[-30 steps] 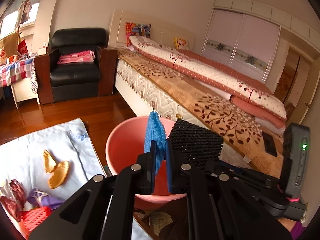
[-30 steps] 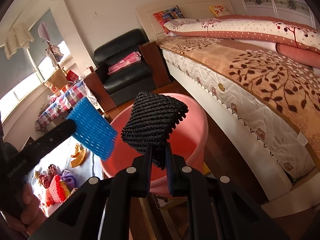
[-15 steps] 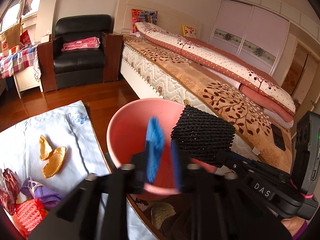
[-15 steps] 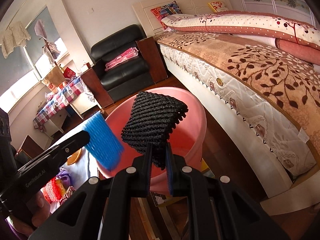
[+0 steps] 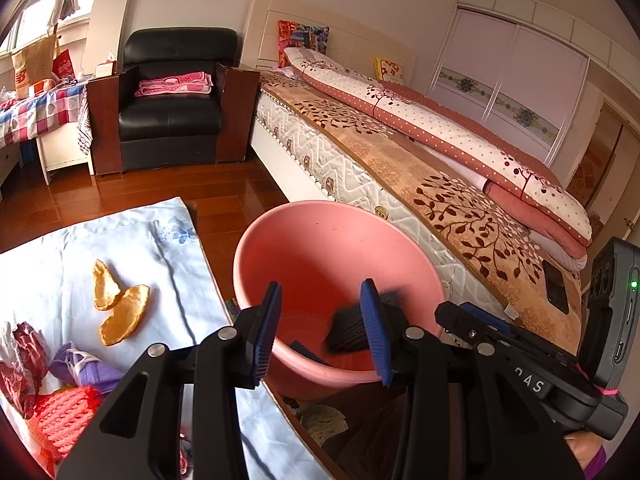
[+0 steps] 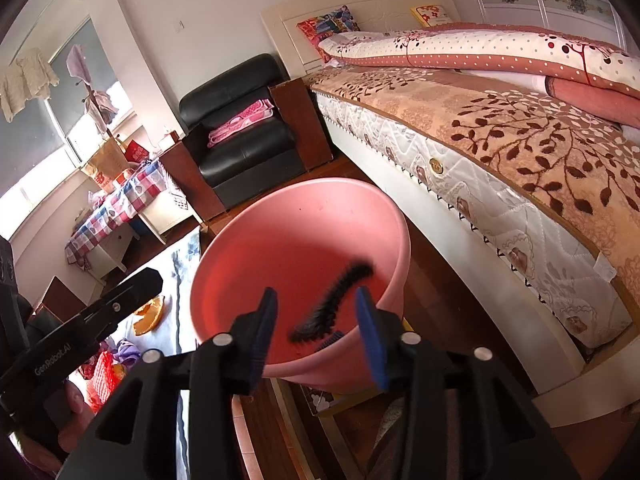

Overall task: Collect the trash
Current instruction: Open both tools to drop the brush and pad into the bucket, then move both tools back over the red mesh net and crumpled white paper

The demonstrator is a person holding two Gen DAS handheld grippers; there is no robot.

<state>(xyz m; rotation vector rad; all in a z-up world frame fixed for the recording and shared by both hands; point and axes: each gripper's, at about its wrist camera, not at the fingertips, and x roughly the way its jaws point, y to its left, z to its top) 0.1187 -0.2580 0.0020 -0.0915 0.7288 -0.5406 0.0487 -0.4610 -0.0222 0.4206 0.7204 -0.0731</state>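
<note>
A pink basin (image 5: 280,224) (image 6: 304,224) stands on the floor beside the bed. My left gripper (image 5: 320,326) hangs over its near rim, jaws opening, nothing between the pads. The blue foam net (image 5: 305,350) (image 6: 330,342) lies on the basin's bottom. My right gripper (image 6: 316,320) is also over the basin, jaws opening, and the black foam net (image 6: 334,302) (image 5: 347,332) is a blur dropping inside, free of the pads. On the light blue cloth (image 5: 60,256) lie orange peels (image 5: 120,306), a red foam net (image 5: 60,416) and crumpled wrappers (image 5: 76,364).
The bed (image 5: 400,152) runs along the right, close to the basin. A black armchair (image 5: 172,116) and a table with a checked cloth (image 5: 36,112) stand at the back. A wooden floor (image 5: 132,192) lies between them. A hand (image 6: 72,408) holds the left gripper (image 6: 144,282).
Both grippers went from shut to open. The blue net left the left gripper first and fell into the basin. The black net has just left the right gripper.
</note>
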